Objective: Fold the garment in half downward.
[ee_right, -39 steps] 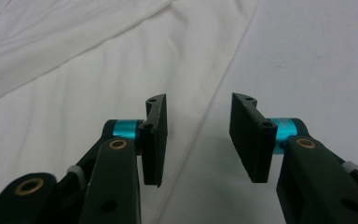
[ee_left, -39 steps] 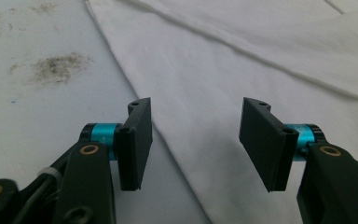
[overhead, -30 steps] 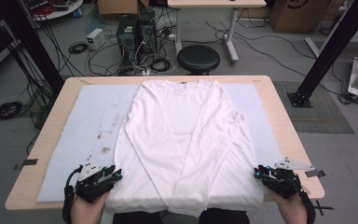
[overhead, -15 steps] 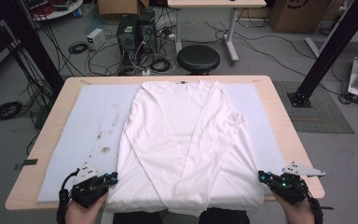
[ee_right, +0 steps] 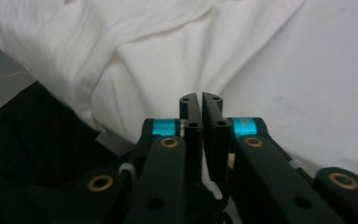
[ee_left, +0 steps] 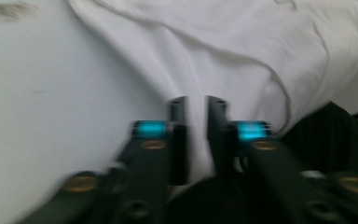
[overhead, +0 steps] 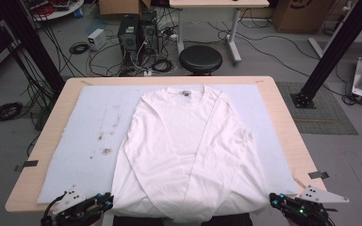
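The left gripper (overhead: 104, 203) sits at the near left corner of the white long-sleeved shirt (overhead: 188, 150). In the left gripper view its jaws stand a little apart, having just been opening. A strip of the hem runs into the gap between them, and the pads do not look pressed on it, so this grip reads as released.

The right gripper (overhead: 274, 200) mirrors it at the near right corner. Its jaws have also just been opening, but in the right gripper view they leave a narrow slit. Whether any cloth is pinched there cannot be told.

The 2 grippers are set at opposite ends of the hem, probably so that the cloth can be drawn flat and square toward the near edge. That step looks about finished.

The shirt lies face up in the middle of the pale blue mat (overhead: 85, 127) that covers the wooden table (overhead: 283, 122). Its collar, with a small label (overhead: 185, 92), points to the far side, and its hem hangs slightly over the near edge. Both sleeves are folded inward across the body and cross low on the front. The fabric is mostly smooth, with soft bunching at both near corners.

Dark stains (overhead: 106, 143) mark the mat left of the shirt, apart from it. A black stool (overhead: 200, 59) stands beyond the far edge.
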A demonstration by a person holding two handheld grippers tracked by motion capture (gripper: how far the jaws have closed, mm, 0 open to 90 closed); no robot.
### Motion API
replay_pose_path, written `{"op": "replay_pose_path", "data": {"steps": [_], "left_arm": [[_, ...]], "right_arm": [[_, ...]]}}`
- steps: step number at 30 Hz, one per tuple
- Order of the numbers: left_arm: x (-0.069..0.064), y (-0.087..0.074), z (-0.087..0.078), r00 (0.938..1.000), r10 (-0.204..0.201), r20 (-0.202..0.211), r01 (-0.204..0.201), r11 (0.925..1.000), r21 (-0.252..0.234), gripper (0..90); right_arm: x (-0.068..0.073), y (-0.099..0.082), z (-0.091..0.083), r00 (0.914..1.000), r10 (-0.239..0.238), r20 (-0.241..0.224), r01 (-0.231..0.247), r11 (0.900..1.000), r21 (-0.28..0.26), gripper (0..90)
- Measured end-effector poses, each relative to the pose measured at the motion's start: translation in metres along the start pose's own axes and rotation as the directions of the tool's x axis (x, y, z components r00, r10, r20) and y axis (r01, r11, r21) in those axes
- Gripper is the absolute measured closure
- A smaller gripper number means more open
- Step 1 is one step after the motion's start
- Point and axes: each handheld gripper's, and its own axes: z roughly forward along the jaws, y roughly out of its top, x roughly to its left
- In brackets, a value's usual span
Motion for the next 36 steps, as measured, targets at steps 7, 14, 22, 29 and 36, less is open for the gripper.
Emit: {"op": "replay_pose_path", "data": {"steps": [7,14,22,29,36], "left_arm": [[0.025,0.033,0.037,0.9887,-0.070,-0.132,0.068,0.9975,-0.019,47.7],[0.025,0.029,0.059,0.9732,-0.011,-0.230,0.020,0.9991,0.038,59.6],[0.025,0.024,0.046,0.9917,-0.030,-0.125,0.038,0.9976,0.058,89.4],[0.016,0.008,0.018,0.9948,-0.016,-0.101,0.019,0.9992,0.035,89.8],[0.028,0.022,0.043,0.9805,-0.105,-0.166,0.113,0.9928,0.038,49.7]], "right_arm": [[-0.016,0.039,0.029,0.9894,0.080,0.121,-0.074,0.9958,-0.053,59.4],[-0.024,0.042,0.068,0.9772,0.074,0.199,-0.082,0.9959,0.037,72.9],[-0.023,0.037,0.052,0.9927,0.051,0.110,-0.057,0.9971,0.052,89.5],[-0.012,0.020,0.029,0.9972,0.040,0.063,-0.043,0.9983,0.039,89.3],[-0.016,0.035,0.041,0.9880,0.085,0.128,-0.088,0.9960,0.016,62.3]]}}
